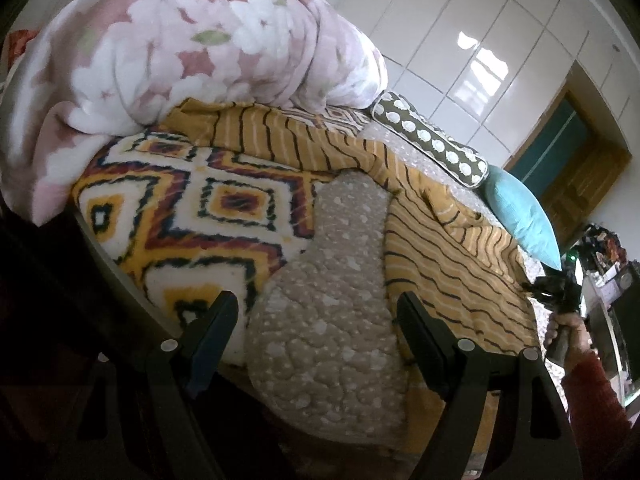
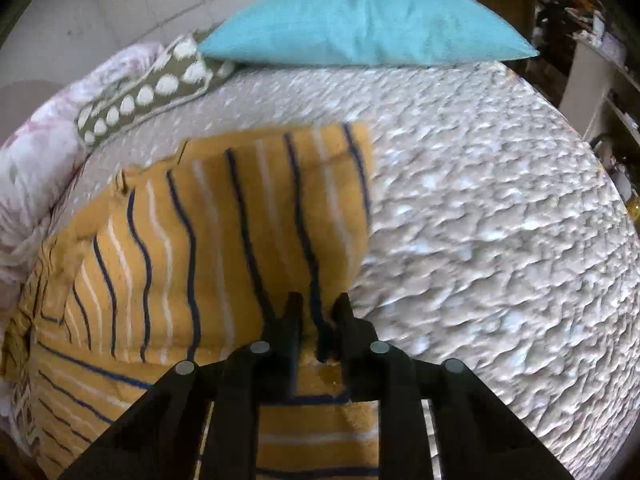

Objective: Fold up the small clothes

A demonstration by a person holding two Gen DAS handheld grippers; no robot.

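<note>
A mustard-yellow garment (image 2: 208,240) with dark blue and white stripes lies on the bed, partly folded over itself. My right gripper (image 2: 318,320) is shut on the garment's edge, with cloth pinched between its black fingers. The same garment (image 1: 448,236) shows in the left wrist view, spread across the bed with a beige dotted quilt strip (image 1: 336,300) in front of it. My left gripper (image 1: 316,320) is open and empty, held above that beige strip. The right gripper (image 1: 560,300) shows far right there, held by a hand in a red sleeve.
A white textured bedcover (image 2: 480,220) covers the bed. A turquoise pillow (image 2: 368,24) and a brown dotted bolster (image 2: 152,92) lie at the head. A pink floral blanket (image 1: 192,52) is piled on a diamond-patterned blanket (image 1: 192,208). White wardrobe doors (image 1: 472,32) and a wooden door (image 1: 576,176) stand behind.
</note>
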